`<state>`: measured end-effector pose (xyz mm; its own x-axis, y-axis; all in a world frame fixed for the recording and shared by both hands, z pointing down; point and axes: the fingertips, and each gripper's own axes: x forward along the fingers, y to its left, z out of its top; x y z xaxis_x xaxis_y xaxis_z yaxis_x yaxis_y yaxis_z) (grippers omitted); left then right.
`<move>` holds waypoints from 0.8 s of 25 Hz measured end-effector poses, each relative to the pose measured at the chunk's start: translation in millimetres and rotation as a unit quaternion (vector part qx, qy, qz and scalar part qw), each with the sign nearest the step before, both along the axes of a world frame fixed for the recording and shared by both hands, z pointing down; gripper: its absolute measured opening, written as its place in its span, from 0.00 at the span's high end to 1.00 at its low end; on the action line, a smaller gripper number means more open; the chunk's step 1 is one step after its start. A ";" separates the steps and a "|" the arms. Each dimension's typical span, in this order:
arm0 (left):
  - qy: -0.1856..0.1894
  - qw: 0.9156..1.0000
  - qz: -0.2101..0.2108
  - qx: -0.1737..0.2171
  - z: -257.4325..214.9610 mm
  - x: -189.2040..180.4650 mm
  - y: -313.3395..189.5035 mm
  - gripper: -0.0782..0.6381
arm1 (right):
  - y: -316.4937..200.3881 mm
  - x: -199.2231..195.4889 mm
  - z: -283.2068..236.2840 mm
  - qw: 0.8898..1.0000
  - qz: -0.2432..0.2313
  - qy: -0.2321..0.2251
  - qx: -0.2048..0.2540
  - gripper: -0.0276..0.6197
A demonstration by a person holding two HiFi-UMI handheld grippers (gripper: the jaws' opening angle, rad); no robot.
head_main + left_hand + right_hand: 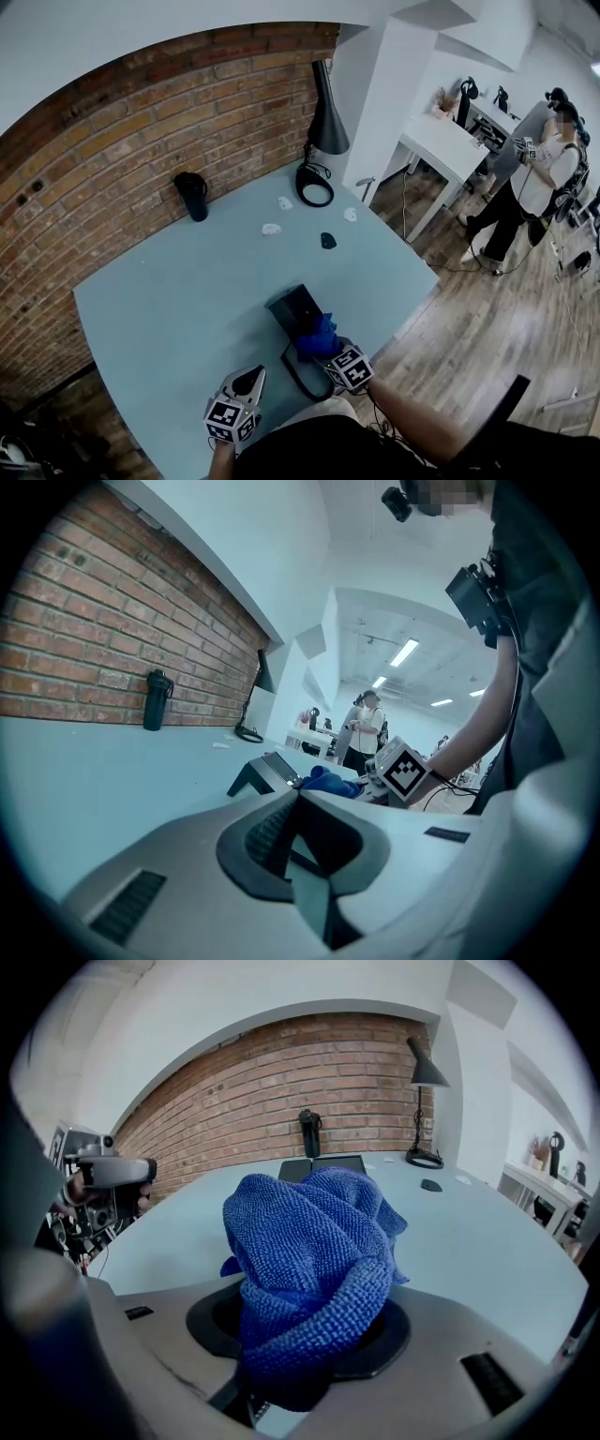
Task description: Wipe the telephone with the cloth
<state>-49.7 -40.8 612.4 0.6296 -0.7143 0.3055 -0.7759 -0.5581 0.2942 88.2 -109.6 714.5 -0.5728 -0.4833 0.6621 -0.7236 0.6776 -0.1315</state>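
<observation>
The right gripper (343, 359) has its fingers closed on the blue cloth (309, 1260), which is bunched into a thick wad that bulges well past the fingertips. That bulk probably serves the job: the soft wad, not the hard fingers, would meet the telephone first. In the head view the cloth sits right at the near end of the telephone (295, 309), touching it or just above it; which of the two cannot be told. The wiping looks to be at its start or in an early pass.

The telephone is a dark, wedge-shaped set near the front edge of the light blue table (187, 300), with its cord (298, 375) looping toward the person.

The left gripper (253, 375) hangs off to the left of the telephone, apart from it, with its fingers drawn together on nothing. It seems parked out of the way, close enough to steady the set should the rubbing push it along the smooth top.

A black bottle (192, 195) and a desk lamp (325, 122) stand well back by the brick wall, clear of the work.
</observation>
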 end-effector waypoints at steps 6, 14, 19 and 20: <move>0.008 1.000 -0.007 -0.007 0.7 -3.2 -1.4 0.89 | 20.7 -1.2 1.8 0.985 0.011 0.011 -0.170 0.63; 0.014 1.000 -0.019 -0.017 5.5 -11.3 -4.2 0.89 | -72.1 -44.8 -106.4 0.998 -0.067 0.015 0.002 0.63; 0.015 0.999 -0.023 -0.020 4.0 -12.4 -2.9 0.89 | -157.5 -52.1 -124.8 0.996 -0.004 -0.001 0.093 0.63; 0.015 0.999 -0.026 -0.020 4.7 -14.1 -2.9 0.89 | -161.9 -53.0 -112.8 0.997 -0.004 0.003 0.080 0.63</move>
